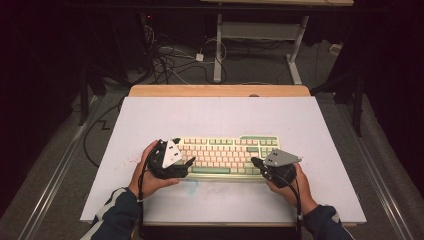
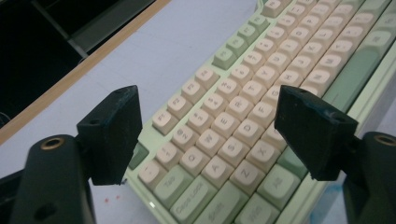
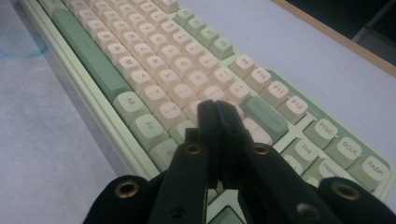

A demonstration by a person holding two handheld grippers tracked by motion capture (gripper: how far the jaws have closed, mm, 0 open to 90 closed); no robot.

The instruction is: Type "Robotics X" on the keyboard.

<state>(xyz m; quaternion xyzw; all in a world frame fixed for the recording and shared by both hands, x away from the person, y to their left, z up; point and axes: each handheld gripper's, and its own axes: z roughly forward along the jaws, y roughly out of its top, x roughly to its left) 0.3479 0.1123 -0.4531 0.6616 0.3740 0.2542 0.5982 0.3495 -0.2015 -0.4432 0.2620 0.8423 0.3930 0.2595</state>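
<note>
A cream and green keyboard (image 1: 227, 155) lies on the white table top (image 1: 220, 115), near its front. My left gripper (image 1: 190, 162) hovers at the keyboard's left end. In the left gripper view its jaws stand wide apart over the left-hand letter keys (image 2: 219, 135), and nothing is between them, so my left gripper (image 2: 208, 135) is open. My right gripper (image 1: 255, 162) is at the keyboard's right end. In the right gripper view my right gripper (image 3: 215, 108) has its two jaws pressed together, tips low over the keys near the green Enter key (image 3: 264, 116), with nothing held.
A wooden strip (image 1: 220, 90) borders the table's far edge. Beyond it stand desk legs (image 1: 218, 45) and tangled cables (image 1: 170, 62) on the floor. A faint blue ring mark (image 3: 21, 44) sits on the table in front of the keyboard. The person's hands and dark sleeves come in from below.
</note>
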